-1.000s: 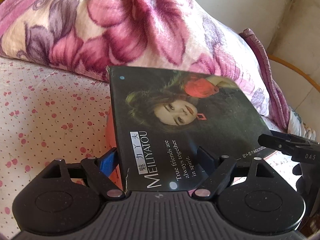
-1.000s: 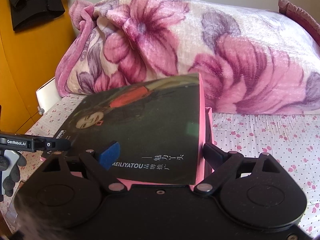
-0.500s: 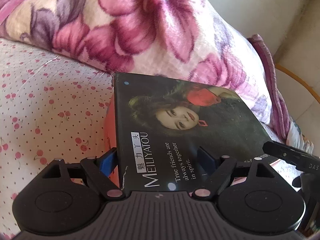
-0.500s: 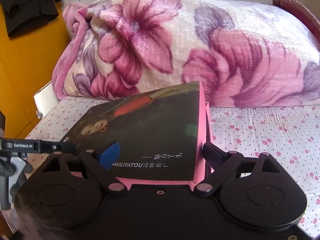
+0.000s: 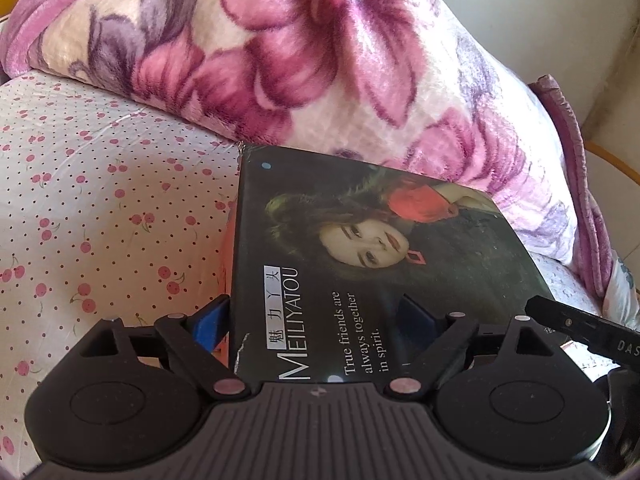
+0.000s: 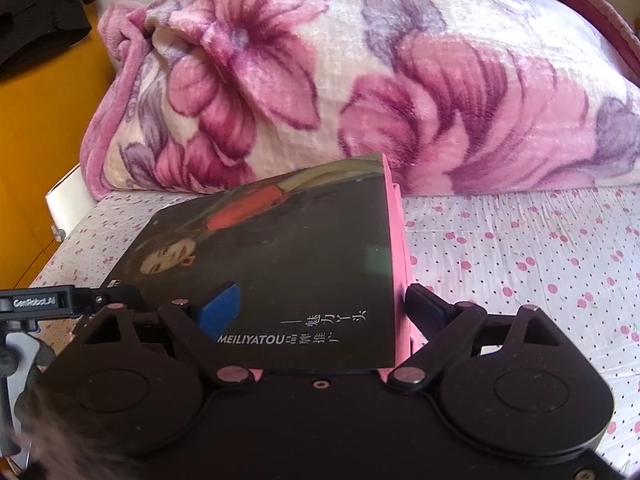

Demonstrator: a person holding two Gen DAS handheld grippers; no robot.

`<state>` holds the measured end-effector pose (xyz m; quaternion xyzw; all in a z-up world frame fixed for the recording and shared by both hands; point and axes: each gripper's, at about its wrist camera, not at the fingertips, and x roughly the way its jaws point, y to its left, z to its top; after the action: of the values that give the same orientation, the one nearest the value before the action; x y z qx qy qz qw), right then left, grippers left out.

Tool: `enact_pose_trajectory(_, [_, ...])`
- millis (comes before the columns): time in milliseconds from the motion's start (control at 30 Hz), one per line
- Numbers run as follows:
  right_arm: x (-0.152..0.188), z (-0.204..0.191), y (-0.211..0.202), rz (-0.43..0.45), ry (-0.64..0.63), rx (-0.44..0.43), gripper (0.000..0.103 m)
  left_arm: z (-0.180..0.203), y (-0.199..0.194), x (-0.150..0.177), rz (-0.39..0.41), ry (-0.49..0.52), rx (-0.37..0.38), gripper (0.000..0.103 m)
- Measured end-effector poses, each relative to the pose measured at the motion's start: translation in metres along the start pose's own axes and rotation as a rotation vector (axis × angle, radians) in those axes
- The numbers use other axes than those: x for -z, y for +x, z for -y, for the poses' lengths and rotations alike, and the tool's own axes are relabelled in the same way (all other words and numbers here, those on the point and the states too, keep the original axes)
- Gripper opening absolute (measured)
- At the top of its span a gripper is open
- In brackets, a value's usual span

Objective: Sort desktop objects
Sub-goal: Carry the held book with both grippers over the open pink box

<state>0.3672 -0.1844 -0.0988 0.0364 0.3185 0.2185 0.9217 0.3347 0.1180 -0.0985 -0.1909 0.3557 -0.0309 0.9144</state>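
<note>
Flat pink box [image 5: 384,264] with glossy dark printed lid sits above the cherry-print bed [image 5: 100,220], left gripper [image 5: 316,320] and right gripper [image 6: 320,308] fingers each spread wide straddling opposite corners, grip unconfirmed; looks stiff, light, slick, so pinch edges.

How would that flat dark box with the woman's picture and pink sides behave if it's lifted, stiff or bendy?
The flat dark printed box with pink sides likely stays stiff: its edges look straight in both views. Its glossy top shows glare, so it may be slippery. It looks broad and thin, so it would probably slide on the cherry-print bedsheet, not roll.
</note>
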Motion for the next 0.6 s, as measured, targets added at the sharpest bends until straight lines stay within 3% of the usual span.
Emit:
enact_pose_trajectory(167, [0.003, 0.006, 0.010, -0.013, 0.029, 0.010, 0.091, -0.001, 0.003, -0.001, -0.006, 0.000, 0.001, 0.089])
enact_pose_trajectory(400, [0.008, 0.037, 0.018, -0.020, 0.242, -0.068, 0.092, -0.003, 0.005, -0.001, -0.011, 0.008, 0.018, 0.089])
enact_pose_trajectory(600, [0.016, 0.040, 0.014, -0.050, 0.295, -0.118, 0.096, 0.002, 0.007, 0.000, -0.025, 0.047, 0.022, 0.091])
